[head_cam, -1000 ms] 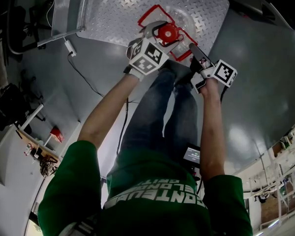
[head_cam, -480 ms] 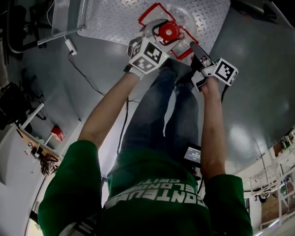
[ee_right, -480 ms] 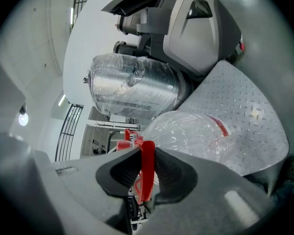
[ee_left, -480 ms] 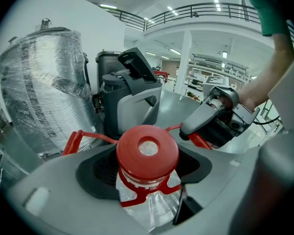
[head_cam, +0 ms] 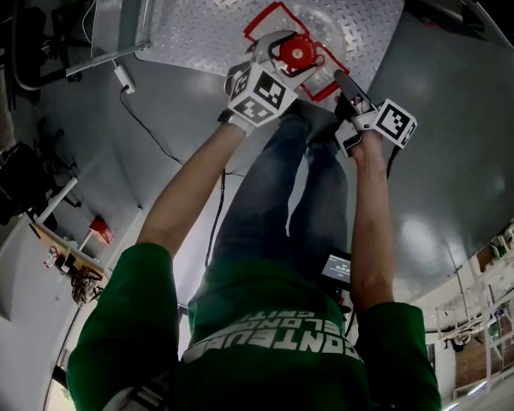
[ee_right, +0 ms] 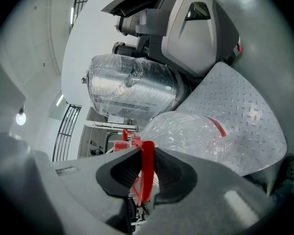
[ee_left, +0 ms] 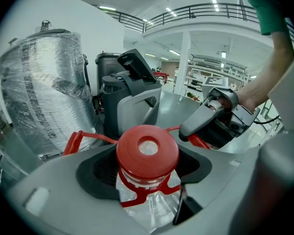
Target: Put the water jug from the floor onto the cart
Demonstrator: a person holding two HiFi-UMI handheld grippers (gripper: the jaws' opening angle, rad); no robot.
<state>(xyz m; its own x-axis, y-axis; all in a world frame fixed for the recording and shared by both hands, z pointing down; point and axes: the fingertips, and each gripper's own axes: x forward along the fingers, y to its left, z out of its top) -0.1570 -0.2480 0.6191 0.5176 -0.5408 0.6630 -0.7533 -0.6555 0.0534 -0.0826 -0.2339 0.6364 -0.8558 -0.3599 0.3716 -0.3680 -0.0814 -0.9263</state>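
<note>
Water jug of clear plastic, seen from above, over the diamond-plate deck of a cart. Whether its base rests on the deck cannot be told. A person in a green top stands over it on a grey floor with both arms stretched down to it.

Left gripper reaches in from the near side. In the left gripper view its two dark pads are closed round the jug's neck just under the red cap, one on each side, and the cap rises above the jaws.

Right gripper comes in from the jug's right, tilted slightly down. In the right gripper view its jaws are narrowly parted, with the pads pinching the thin red handle between them. The band runs upright through the gap, and the jug's clear body bulges just beyond the jaws, over the patterned deck.

Behind the jug stand a grey machine and a large cylinder wrapped in clear film.
</note>
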